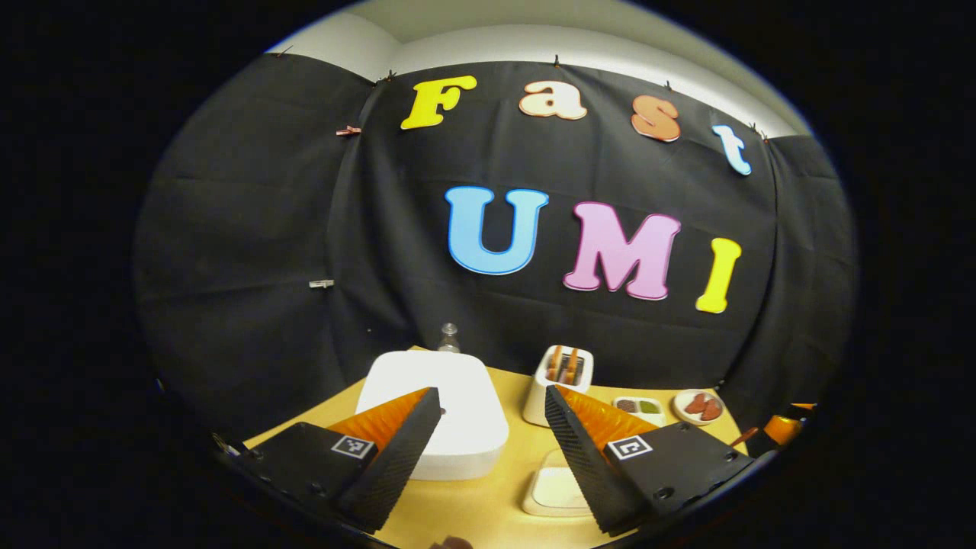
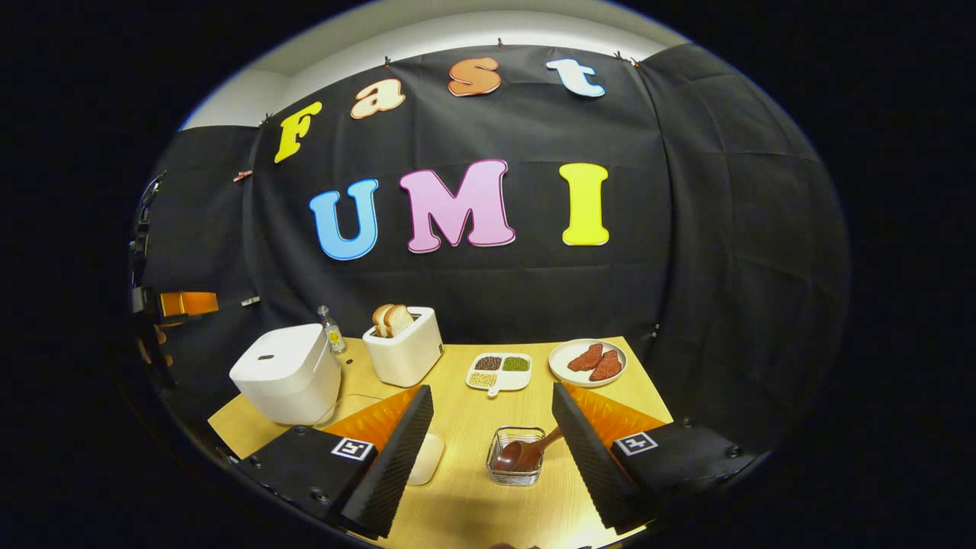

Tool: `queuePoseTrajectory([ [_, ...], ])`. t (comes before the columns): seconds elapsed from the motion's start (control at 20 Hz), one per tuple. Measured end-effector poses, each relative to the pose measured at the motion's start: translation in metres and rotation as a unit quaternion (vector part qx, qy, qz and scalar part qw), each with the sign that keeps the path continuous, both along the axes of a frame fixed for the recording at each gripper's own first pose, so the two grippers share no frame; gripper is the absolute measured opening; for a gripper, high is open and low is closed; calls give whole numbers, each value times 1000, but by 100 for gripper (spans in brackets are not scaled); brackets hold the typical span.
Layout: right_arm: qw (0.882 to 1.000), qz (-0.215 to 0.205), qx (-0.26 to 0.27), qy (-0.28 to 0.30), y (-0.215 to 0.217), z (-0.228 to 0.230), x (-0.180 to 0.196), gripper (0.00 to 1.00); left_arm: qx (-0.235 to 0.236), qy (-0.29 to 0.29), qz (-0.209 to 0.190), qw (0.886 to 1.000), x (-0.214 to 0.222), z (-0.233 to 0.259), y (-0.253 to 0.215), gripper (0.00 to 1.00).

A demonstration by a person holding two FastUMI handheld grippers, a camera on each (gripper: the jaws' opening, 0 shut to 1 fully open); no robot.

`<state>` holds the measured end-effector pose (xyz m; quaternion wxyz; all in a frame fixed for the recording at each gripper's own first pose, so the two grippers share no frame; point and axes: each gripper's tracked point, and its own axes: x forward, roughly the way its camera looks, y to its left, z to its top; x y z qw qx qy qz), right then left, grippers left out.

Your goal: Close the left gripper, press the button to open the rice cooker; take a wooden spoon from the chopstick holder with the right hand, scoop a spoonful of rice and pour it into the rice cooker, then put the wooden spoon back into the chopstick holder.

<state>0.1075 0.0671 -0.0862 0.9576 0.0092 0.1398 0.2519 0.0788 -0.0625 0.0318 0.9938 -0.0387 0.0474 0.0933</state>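
Observation:
The white rice cooker stands with its lid down, just ahead of my left gripper, which is open and holds nothing. In the right gripper view the rice cooker is at the left of the table. A wooden spoon lies with its bowl in a small wire chopstick holder, its handle leaning to the right. My right gripper hangs open above and in front of that holder, touching nothing. A white divided dish holds dark, green and pale grains.
A white toaster with bread slices stands beside the cooker, and a small bottle behind it. A plate of red meat pieces sits far right. A low white dish lies partly under my left gripper's right finger.

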Motion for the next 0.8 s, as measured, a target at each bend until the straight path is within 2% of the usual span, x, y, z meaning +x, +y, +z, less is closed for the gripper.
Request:
queuePoseTrajectory([
  [0.1, 1000, -16, 6, -16, 1, 17, -18, 98, 16, -10, -10, 1000, -24, 0, -9, 95],
  [0.2, 999, -39, -1, -23, -2, 22, -38, 98, 10, -6, -30, 999, -43, -12, -20, 95],
  [0.5, 995, -85, 5, -53, -11, 46, -92, 99, 24, 2, -113, 993, -79, -36, -27, 95],
  [0.65, 992, -108, -6, -69, -22, 46, -121, 98, 18, 2, -127, 992, -91, -44, -12, 95],
  [0.8, 990, -127, -3, -57, -30, 38, -144, 98, 12, 12, -130, 991, -98, -53, -1, 95],
])
